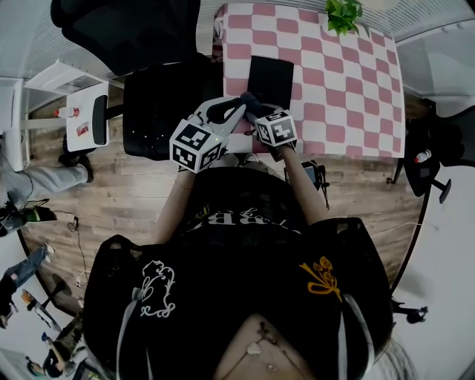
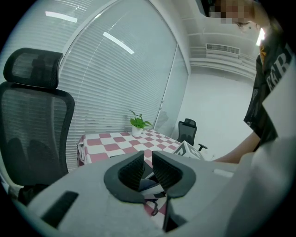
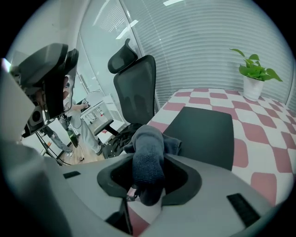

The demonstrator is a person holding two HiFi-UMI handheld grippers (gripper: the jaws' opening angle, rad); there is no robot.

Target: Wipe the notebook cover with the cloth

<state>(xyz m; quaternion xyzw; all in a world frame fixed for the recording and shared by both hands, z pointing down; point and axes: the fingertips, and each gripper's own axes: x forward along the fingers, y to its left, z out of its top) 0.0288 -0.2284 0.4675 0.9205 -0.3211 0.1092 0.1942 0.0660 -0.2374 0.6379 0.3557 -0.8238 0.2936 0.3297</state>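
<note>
A table (image 1: pixel 356 89) with a pink-and-white checkered cover stands on a wooden floor (image 1: pixel 141 197). A potted plant (image 1: pixel 343 15) stands at the table's far edge. Just left of the table is a black office chair (image 1: pixel 159 111), and beyond that chair a white stand (image 1: pixel 87 119) carries a bottle (image 1: pixel 67 112). Another black chair (image 1: pixel 434 145) stands to the right of the table. Window blinds (image 2: pixel 115 78) hang behind it.

All three views are fisheye: strong barrel bend, black vignette at the corners. Light is cool, even, slightly dim, with soft shadows. Strip lights (image 2: pixel 118 42) glare upper left. Left gripper (image 2: pixel 147 169) housing is soft at the bottom edge.
</note>
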